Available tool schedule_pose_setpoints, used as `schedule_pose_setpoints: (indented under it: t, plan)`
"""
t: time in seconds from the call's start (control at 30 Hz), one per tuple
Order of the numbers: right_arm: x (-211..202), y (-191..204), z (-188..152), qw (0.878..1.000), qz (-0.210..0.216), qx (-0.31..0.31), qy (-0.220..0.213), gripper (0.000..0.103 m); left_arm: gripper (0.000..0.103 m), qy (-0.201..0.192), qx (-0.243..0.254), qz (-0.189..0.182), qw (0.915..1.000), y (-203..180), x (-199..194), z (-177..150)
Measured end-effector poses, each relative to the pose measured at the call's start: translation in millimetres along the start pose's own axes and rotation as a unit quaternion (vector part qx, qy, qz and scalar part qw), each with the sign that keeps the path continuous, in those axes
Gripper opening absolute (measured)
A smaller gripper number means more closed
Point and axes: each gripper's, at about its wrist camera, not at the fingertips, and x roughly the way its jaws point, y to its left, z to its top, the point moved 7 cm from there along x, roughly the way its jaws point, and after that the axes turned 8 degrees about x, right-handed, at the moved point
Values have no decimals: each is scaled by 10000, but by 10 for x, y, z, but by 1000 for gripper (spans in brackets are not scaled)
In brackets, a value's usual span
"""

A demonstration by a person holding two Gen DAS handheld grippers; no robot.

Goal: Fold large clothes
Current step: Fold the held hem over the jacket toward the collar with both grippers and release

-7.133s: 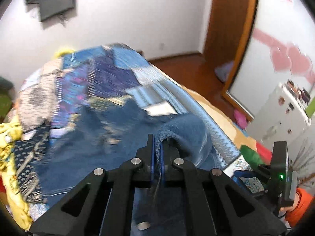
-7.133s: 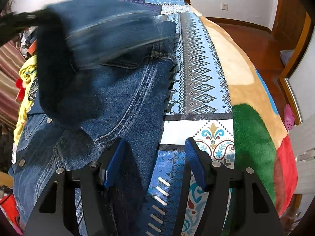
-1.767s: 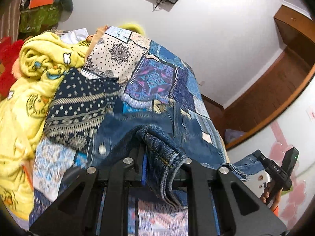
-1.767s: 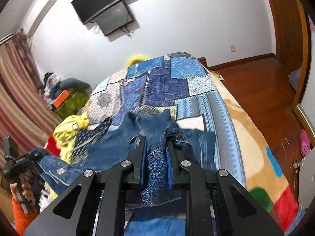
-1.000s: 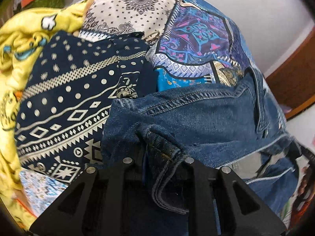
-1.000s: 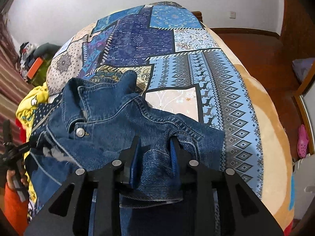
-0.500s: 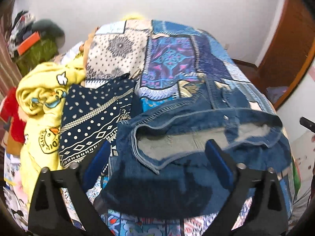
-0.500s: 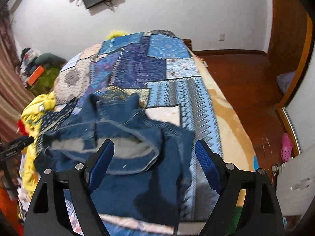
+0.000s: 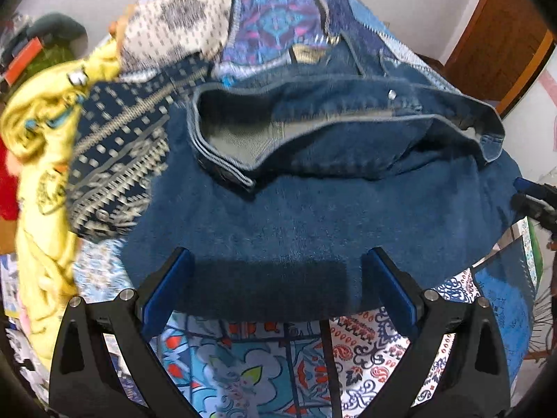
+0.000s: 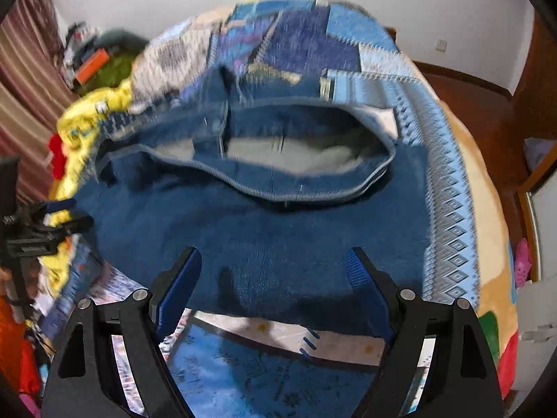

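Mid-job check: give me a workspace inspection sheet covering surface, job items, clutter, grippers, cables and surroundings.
Surface: bed with a patchwork bedspread, blue and purple panels.
Job's things: denim jacket lies folded on the bedspread, hem opening facing away, pale lining showing.
Clutter: yellow printed garment and a navy patterned cloth beside the jacket; pink shoe on the floor.
Grippers: left hand-held gripper open, nothing between its fingers; right hand-held gripper open, nothing held. Both are above the jacket's near edge.
Cables: nothing seen.
Surroundings: white wall, wooden floor, striped curtain, piled belongings in the far corner.
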Motion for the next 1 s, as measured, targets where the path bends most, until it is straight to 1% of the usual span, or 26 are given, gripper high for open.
schedule_pose_setpoints:
  t: [0.03,0.07,0.1,0.13,0.17,0.2,0.23,0.4,0.43,0.5,0.53,0.57,0.6,0.63,0.7,0.77,0.8,0.83,0.9,1.0]
  plan:
    - [42,21,-10,9999,-105,-114,13,83,100,68,29,-100,9999,-12,75,2]
    - [93,48,-4,9994,-196,-272,28,83,101,101,78,-123,9998,-17,135,13]
    - [173,82,14,9983,-315,-486,80,86,102,117,112,-142,9998,-15,190,34]
    - [221,103,11,9974,-385,-599,125,91,103,111,119,-228,9996,-15,237,69]
    - [289,123,30,9963,-447,-711,180,93,103,104,104,-341,9993,-16,269,106]
    - [328,130,40,9958,-471,-763,203,96,103,116,74,-411,9991,3,302,149]
    - [381,137,70,9954,-462,-805,227,96,103,138,39,-407,9991,31,332,204]
    - [550,104,329,9963,-274,-654,478,96,103,129,309,106,9994,188,422,559]
    - [568,71,420,9966,-333,-587,462,96,103,168,303,270,9990,264,455,657]
    - [581,-6,611,9972,-443,-470,390,96,103,227,222,458,9984,400,499,851]
    - [567,-83,775,9977,-515,-348,262,96,103,159,129,550,9983,488,484,974]
    - [544,-133,854,9978,-587,-259,167,96,103,78,39,668,9977,579,472,1081]
    - [512,-210,962,9974,-706,-121,21,96,103,-42,-94,855,9963,684,439,1210]
    - [473,-322,1104,9959,-884,72,-155,96,103,-140,-245,992,9947,782,401,1312]
    - [410,-450,1236,9927,-1113,302,-362,96,103,-322,-679,1147,9905,985,300,1468]
    - [313,-537,1318,9892,-1253,510,-559,96,103,-441,-948,1103,9884,1117,202,1508]
    - [252,-543,1342,9888,-1209,577,-652,96,103,-540,-1065,996,9878,1156,128,1501]
    - [171,-520,1333,9895,-1077,608,-751,96,103,-617,-1113,893,9878,1175,72,1495]
    - [24,-428,1274,9906,-859,591,-884,96,103,-707,-1136,684,9886,1173,-23,1428]
    - [-118,-209,1111,9934,-596,344,-919,96,103,-614,-915,488,9927,1053,-105,1206]
